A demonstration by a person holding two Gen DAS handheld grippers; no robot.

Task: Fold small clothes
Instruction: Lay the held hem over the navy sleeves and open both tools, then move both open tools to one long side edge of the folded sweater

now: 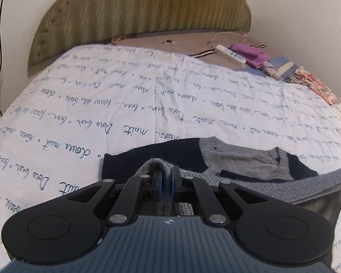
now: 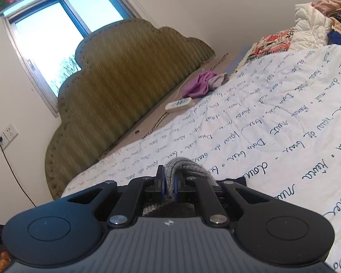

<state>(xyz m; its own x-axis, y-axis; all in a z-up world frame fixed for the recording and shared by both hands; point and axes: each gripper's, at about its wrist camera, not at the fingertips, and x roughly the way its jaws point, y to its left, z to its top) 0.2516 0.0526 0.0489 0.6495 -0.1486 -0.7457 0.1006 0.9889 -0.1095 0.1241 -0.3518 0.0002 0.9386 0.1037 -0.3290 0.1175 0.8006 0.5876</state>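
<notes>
A small grey and navy knit sweater (image 1: 243,161) lies on the white quilt with blue script (image 1: 125,104). Its neck opening faces away from me. My left gripper (image 1: 166,178) is shut on a fold of the grey knit edge and holds it raised over the navy part. My right gripper (image 2: 169,182) is shut on another fold of the grey knit (image 2: 186,167), lifted above the quilt (image 2: 272,118). Most of the sweater is hidden under the gripper in the right wrist view.
A green padded headboard (image 1: 143,11) stands behind the bed. A white power strip (image 1: 230,54), a purple cloth (image 1: 250,53) and a hanger lie at the bed's head. A pile of clothes (image 2: 325,11) sits on the far right side. A window (image 2: 52,34) is left.
</notes>
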